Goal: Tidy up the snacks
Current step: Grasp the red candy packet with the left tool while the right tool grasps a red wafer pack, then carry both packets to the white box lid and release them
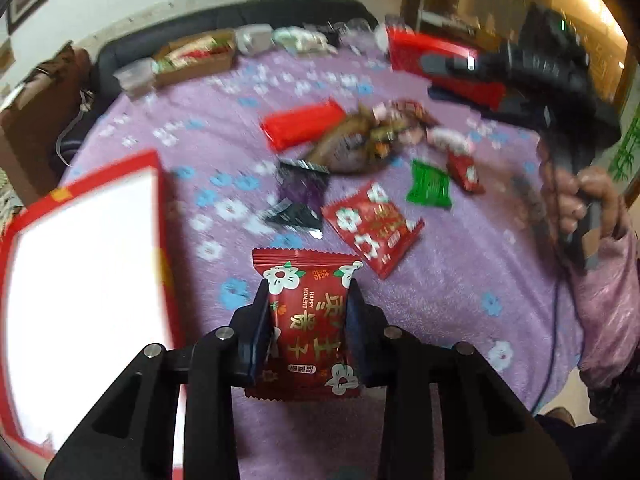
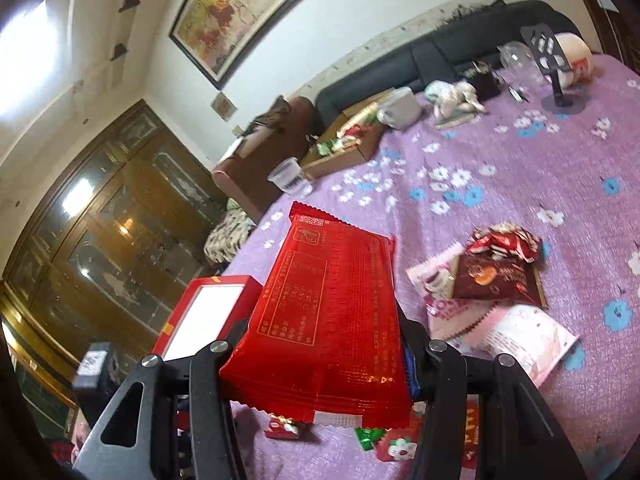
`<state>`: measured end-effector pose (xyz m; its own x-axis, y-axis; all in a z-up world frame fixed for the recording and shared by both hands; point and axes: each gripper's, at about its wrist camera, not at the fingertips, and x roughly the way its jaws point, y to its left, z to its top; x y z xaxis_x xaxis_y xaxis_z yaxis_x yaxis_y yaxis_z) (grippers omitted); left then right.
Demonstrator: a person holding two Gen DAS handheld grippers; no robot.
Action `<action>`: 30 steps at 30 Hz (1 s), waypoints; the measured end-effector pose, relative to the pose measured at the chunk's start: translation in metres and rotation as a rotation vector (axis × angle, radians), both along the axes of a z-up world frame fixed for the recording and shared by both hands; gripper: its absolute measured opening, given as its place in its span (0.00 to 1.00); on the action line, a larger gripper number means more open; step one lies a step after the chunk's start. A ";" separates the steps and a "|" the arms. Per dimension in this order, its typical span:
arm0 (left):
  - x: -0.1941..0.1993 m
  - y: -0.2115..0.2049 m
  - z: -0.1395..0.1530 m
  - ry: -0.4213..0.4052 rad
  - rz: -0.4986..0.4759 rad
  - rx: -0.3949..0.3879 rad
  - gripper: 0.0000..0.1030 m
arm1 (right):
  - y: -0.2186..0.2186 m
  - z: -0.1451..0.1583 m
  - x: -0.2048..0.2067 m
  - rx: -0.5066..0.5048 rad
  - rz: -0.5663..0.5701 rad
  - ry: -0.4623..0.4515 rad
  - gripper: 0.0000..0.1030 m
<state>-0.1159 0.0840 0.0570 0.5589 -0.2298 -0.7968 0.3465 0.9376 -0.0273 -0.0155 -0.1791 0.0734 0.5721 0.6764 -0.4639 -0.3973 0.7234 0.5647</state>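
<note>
My left gripper (image 1: 308,300) is shut on a small red flowered snack packet (image 1: 310,320) and holds it above the purple cloth. A red box with a white inside (image 1: 80,296) lies just to its left. My right gripper (image 2: 328,320) is shut on a long red snack bar packet (image 2: 324,320), lifted over the table; the same gripper and packet (image 1: 440,64) show at the upper right of the left wrist view. Loose snacks lie in a pile (image 1: 372,136), with a matching red flowered packet (image 1: 372,228) and a green packet (image 1: 430,184) nearer.
The table has a purple flowered cloth (image 2: 520,184). A cardboard box of snacks (image 2: 344,140), a plastic cup (image 2: 286,176), a white container (image 2: 400,108) and a phone stand (image 2: 554,68) sit along the far edge. Pink and brown packets (image 2: 492,280) lie at my right.
</note>
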 end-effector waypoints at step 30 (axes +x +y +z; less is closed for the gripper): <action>-0.038 0.219 0.045 -0.217 0.554 -0.106 0.31 | 0.293 0.013 -0.058 -0.196 0.376 -0.027 0.52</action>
